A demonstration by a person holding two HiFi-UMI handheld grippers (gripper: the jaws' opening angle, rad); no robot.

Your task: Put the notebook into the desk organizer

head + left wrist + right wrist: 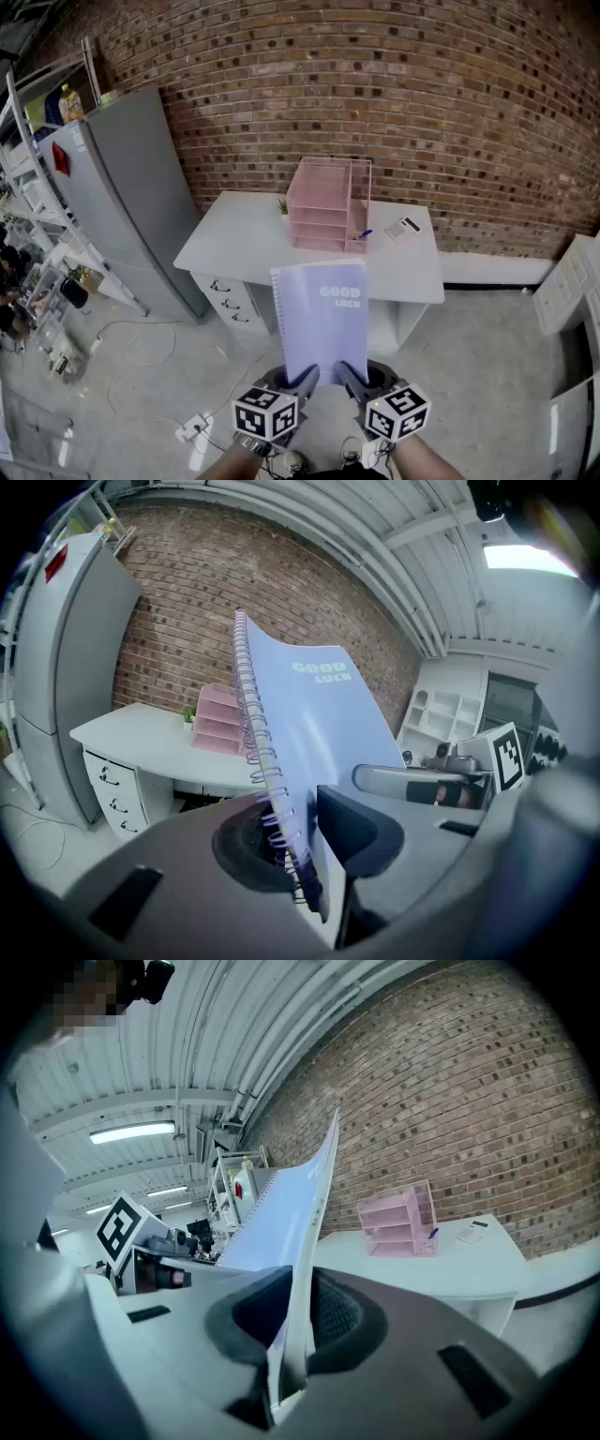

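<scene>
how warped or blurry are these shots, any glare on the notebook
Head view: strong fisheye, the brick wall bows into an arc; the notebook is evenly lit, no glare. Left gripper view: dark rounded corners, ceiling light blown out, foreground soft. Right gripper view: same dark corners, desk organizer sharp, near notebook edge blurred.

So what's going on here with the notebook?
A person is holding a pale blue spiral notebook by its bottom edge with both grippers. The left gripper is clamped near the spiral binding and the right gripper near the other bottom corner. The person stands back from the white desk, where the pink desk organizer sits against the brick wall. The notebook is not yet in the organizer.
</scene>
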